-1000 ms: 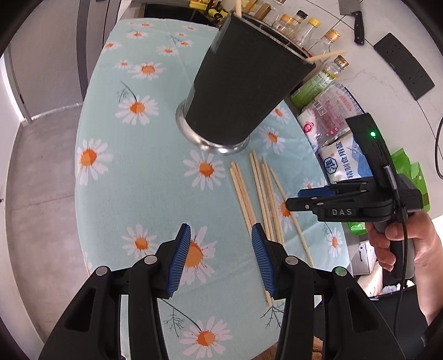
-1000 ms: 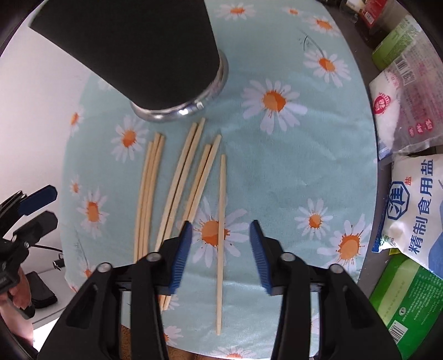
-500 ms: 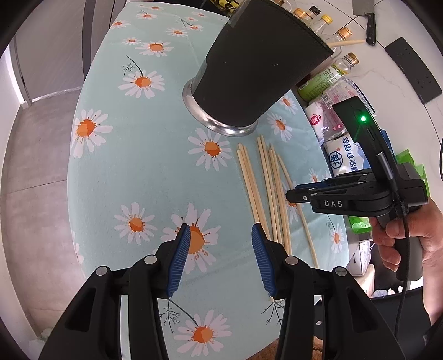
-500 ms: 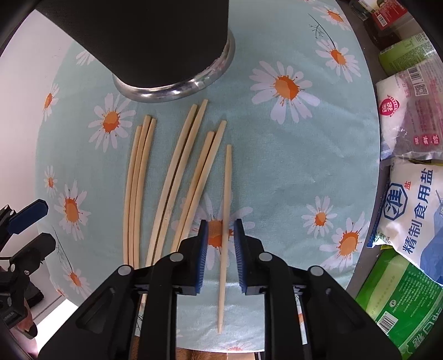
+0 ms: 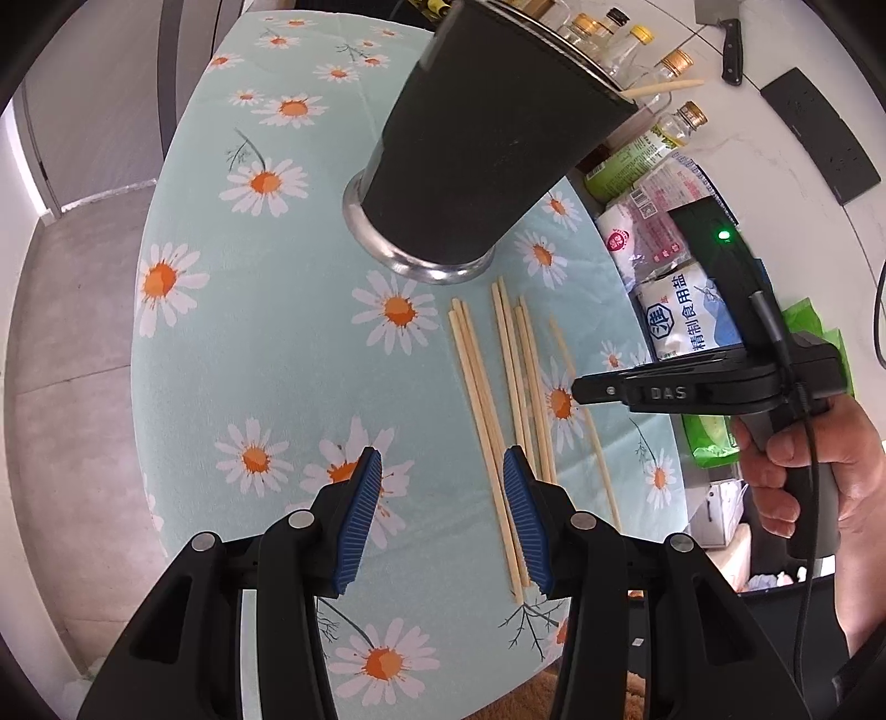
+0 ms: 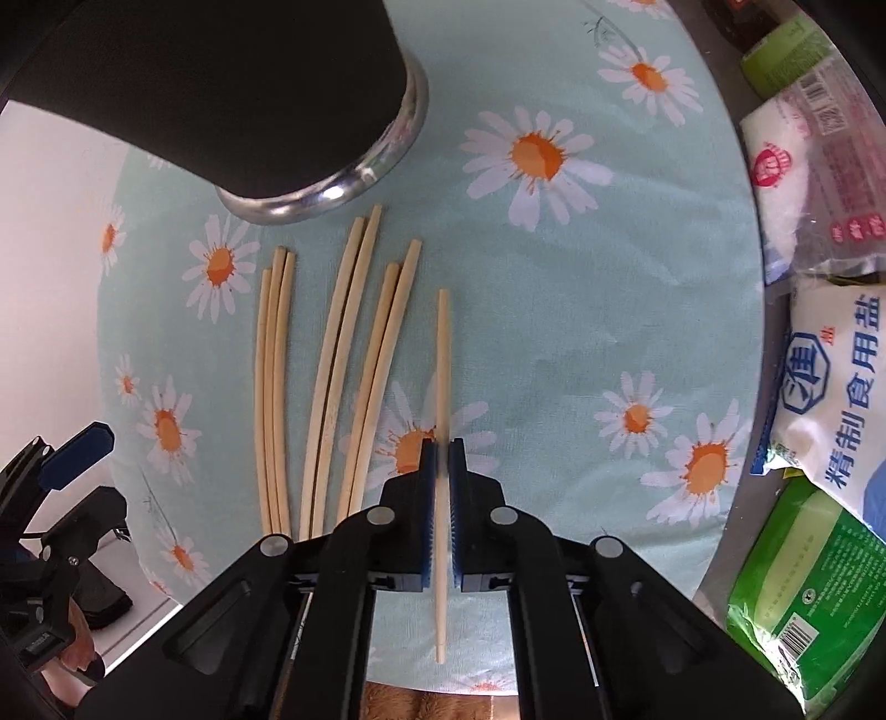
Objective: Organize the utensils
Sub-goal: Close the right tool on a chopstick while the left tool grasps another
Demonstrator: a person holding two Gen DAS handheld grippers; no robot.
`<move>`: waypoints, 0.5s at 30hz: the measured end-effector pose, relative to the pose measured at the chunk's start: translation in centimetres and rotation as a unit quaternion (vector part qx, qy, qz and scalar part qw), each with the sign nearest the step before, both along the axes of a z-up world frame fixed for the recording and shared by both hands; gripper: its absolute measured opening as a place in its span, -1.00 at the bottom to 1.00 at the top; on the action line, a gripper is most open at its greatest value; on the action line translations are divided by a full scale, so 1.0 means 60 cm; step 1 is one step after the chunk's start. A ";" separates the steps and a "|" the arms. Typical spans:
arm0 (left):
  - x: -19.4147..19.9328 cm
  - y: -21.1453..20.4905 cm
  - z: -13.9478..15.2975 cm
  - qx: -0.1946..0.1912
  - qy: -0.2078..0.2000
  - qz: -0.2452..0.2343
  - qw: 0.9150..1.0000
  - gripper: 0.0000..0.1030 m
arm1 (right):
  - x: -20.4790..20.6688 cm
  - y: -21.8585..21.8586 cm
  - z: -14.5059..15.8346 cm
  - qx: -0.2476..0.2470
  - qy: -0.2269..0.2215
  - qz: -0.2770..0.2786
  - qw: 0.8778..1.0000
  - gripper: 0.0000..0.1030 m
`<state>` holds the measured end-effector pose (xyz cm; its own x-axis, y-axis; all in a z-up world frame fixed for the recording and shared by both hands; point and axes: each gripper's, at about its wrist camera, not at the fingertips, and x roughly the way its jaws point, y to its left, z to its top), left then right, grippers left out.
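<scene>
Several wooden chopsticks [image 6: 332, 360] lie side by side on the daisy tablecloth [image 6: 554, 310], just below a tall black cup [image 6: 249, 94] with a steel base. One single chopstick [image 6: 442, 343] lies apart at the right of the group. My right gripper [image 6: 441, 448] points straight down and is shut on it, both blue pads pressing its lower half. In the left wrist view the right gripper [image 5: 578, 387] hovers over that chopstick [image 5: 559, 343]. My left gripper [image 5: 441, 471] stands open and empty above the cloth, near the leftmost chopsticks [image 5: 476, 387]. Another chopstick [image 5: 664, 86] pokes out of the cup [image 5: 498, 144].
Bags of salt [image 6: 830, 387] and a green pack [image 6: 803, 581] crowd the table's right edge. Bottles [image 5: 664, 66] and a cleaver [image 5: 731, 33] sit behind the cup on the white counter. A person's hand [image 5: 803, 459] grips the right tool's handle.
The right gripper's jaws went from wide apart around the single chopstick to clamped on it. The left gripper stayed open and shifted only slightly.
</scene>
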<state>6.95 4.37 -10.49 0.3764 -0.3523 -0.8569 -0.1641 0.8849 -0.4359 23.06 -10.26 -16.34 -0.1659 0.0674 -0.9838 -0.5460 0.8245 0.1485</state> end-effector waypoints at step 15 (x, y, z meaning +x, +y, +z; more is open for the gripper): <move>0.090 -0.071 -0.031 0.029 0.093 -0.008 0.995 -0.14 | -0.017 -0.112 0.083 0.096 -0.017 -0.035 0.995 -0.89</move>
